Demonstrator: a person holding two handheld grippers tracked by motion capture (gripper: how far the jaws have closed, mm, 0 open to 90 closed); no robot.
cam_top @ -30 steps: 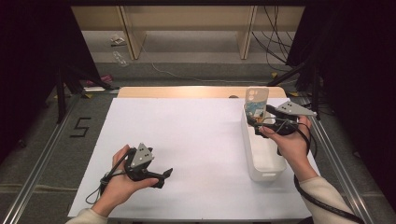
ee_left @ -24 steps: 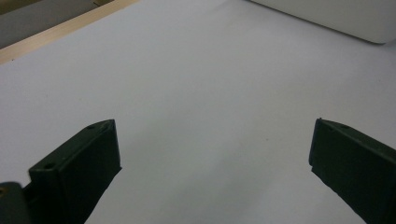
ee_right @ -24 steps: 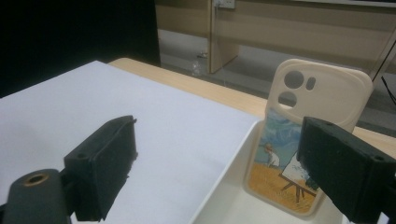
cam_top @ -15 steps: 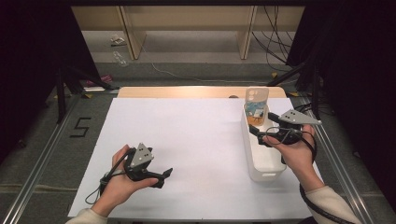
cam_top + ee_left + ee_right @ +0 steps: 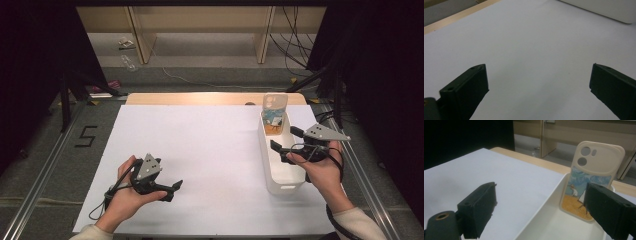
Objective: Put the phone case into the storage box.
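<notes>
Cream picture-printed phone case (image 5: 274,114) upright in white plastic bin (image 5: 282,177); right gripper (image 5: 283,139) gaping empty nearby; left gripper (image 5: 175,189) spread wide on white desk (image 5: 200,145).

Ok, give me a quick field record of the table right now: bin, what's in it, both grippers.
bin: white bin on the table's right side
contents: phone case upright against the bin's far end
right gripper: right gripper over the bin, jaws open, nothing between them
left gripper: left gripper low over the white table, jaws open, nothing between them
</notes>
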